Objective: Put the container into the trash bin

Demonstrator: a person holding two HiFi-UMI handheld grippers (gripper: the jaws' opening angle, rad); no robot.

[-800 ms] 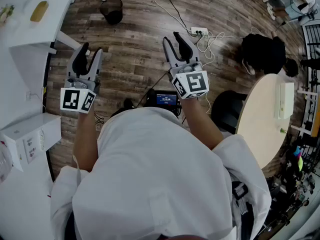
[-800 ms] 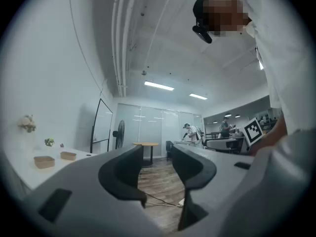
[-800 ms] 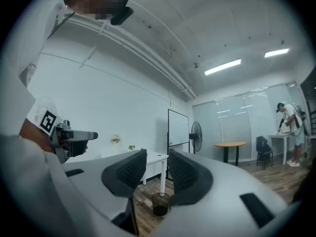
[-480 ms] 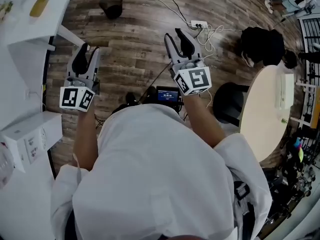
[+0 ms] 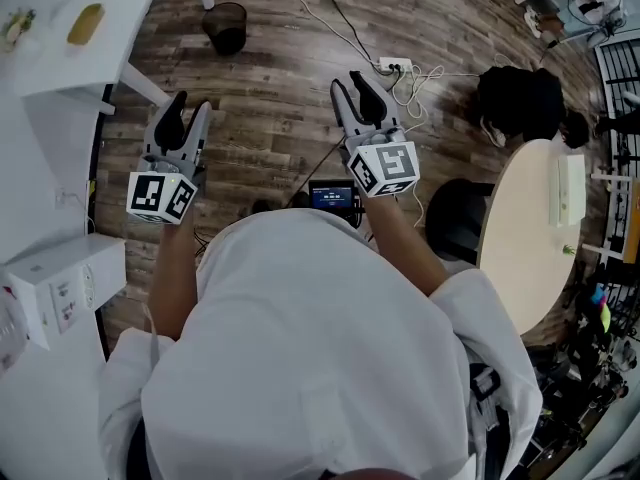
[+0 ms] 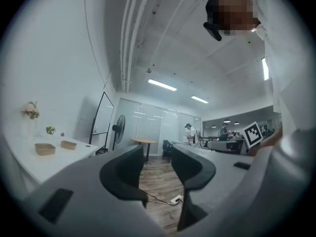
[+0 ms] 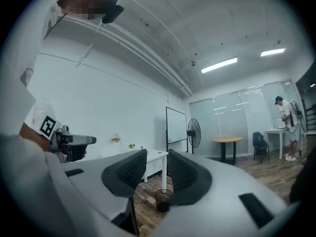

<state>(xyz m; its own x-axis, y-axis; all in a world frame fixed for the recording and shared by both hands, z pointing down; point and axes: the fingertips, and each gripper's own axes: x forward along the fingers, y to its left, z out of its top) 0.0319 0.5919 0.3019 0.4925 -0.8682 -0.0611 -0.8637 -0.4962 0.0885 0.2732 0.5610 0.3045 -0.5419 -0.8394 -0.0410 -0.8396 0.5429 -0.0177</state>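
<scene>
Wooden floor (image 5: 270,98), trash bin (image 5: 226,26) well beyond left hand-held gripper (image 5: 191,104)

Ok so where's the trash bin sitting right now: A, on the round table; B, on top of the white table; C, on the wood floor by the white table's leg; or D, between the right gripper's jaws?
C: the trash bin stands on the wood floor, right beside a leg of the white table.

Wood-plank floor (image 5: 270,118) bearing black trash bin (image 5: 226,26), white power strip (image 5: 396,65) and loose cables (image 5: 432,70)
</scene>
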